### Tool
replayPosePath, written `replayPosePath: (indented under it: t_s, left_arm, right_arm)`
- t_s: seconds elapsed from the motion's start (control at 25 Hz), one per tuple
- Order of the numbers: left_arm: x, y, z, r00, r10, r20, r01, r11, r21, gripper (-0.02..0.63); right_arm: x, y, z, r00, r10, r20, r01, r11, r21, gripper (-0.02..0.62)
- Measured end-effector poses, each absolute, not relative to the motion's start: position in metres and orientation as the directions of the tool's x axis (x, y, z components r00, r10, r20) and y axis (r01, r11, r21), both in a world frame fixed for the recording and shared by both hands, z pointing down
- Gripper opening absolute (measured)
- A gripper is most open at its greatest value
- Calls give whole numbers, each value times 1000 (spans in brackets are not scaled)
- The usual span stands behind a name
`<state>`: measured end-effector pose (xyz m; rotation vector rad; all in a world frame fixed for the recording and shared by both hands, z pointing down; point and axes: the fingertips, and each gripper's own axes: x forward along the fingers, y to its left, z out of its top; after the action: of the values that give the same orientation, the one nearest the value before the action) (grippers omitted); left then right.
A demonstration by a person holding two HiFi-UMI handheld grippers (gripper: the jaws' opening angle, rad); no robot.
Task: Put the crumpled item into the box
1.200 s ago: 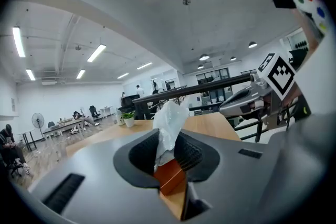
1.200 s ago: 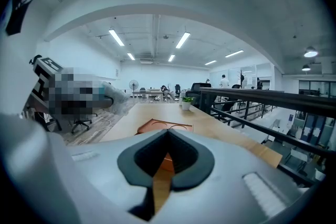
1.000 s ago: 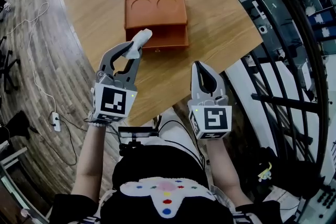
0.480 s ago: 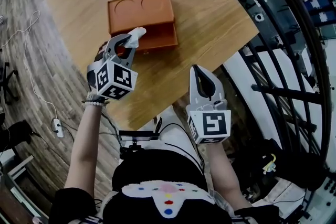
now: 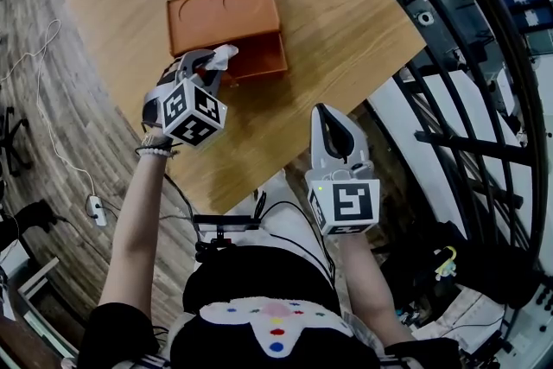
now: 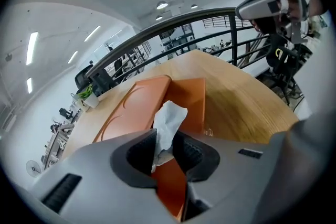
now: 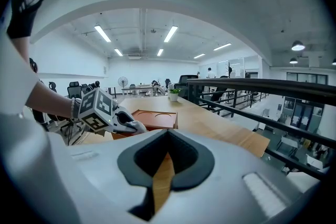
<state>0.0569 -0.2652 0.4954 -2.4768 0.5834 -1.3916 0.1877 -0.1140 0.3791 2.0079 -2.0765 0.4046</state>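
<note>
An orange box with two round dents in its lid lies on the wooden table. Its front drawer stands pulled out toward me. My left gripper is shut on a crumpled white tissue, held just at the drawer's left front corner. In the left gripper view the tissue sticks up between the jaws, with the box right behind it. My right gripper hangs shut and empty over the table's near edge, well right of the box.
A black metal railing curves along the table's right side. Cables and a power strip lie on the wooden floor at the left. A small potted plant stands at the table's far end.
My left gripper has carried the tissue forward, from over the table's near edge up to the drawer's front. The right gripper has stayed in place.
</note>
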Motion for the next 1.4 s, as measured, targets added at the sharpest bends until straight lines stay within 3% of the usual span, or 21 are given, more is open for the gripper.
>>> replayPosePath:
  t_s: [0.2, 0.44, 0.64, 1.4]
  left_arm:
    - [60, -266, 504, 445, -417, 793, -192, -909, -370, 80]
    - [66, -262, 498, 478, -386, 789, -194, -922, -334, 181]
    - [64, -254, 486, 511, -377, 773, -207, -926, -315, 221]
    - [37, -220, 470, 563, -372, 738, -276, -926, -256, 241]
  right_arm:
    - [188, -115, 378, -37, -939, 343, -999, 22, -46, 9]
    - [191, -117, 375, -31, -943, 333, -999, 18, -42, 9]
    - [190, -118, 370, -31, -944, 329, -999, 21, -33, 9]
    - [164, -117, 359, -52, -947, 316, -999, 46, -28, 9]
